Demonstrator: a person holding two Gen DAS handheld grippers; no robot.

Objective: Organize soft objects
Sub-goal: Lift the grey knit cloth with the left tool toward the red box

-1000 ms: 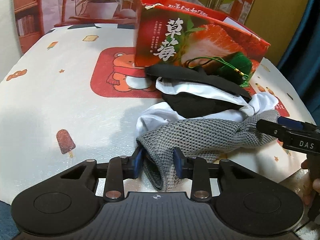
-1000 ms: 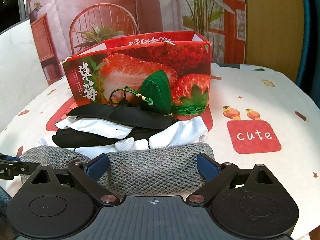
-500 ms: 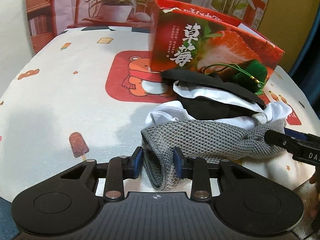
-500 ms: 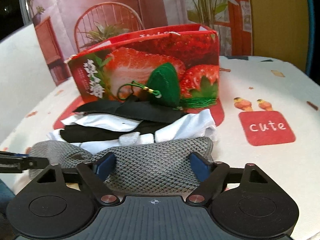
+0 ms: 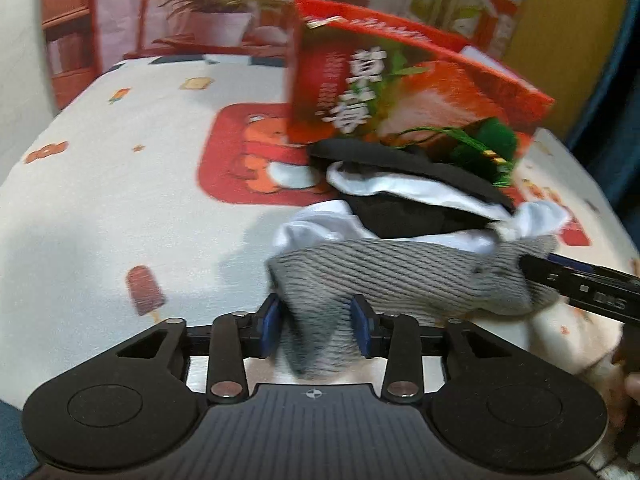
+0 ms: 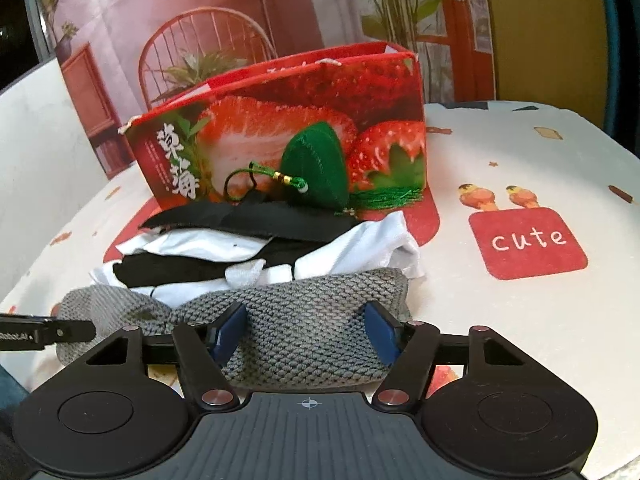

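A grey knitted cloth (image 5: 400, 276) lies at the front of a pile of black and white fabrics (image 5: 404, 208). My left gripper (image 5: 316, 330) is shut on the cloth's left end. My right gripper (image 6: 306, 336) is shut on its right part (image 6: 304, 328). The cloth stretches between both. A green stuffed pouch with a cord (image 6: 316, 168) leans against a red strawberry gift bag (image 6: 280, 128) behind the pile. The right gripper's finger shows in the left wrist view (image 5: 580, 288).
The table has a white cloth with cartoon prints (image 5: 120, 200), including a red "cute" patch (image 6: 528, 240). A backdrop with a chair and plants (image 6: 208, 40) stands behind the table. The table edge runs close on the right (image 6: 600, 400).
Both grippers have lifted the grey cloth slightly and moved closer to the pile and bag. The right gripper's jaws have narrowed on the cloth. The left view is now motion-blurred.
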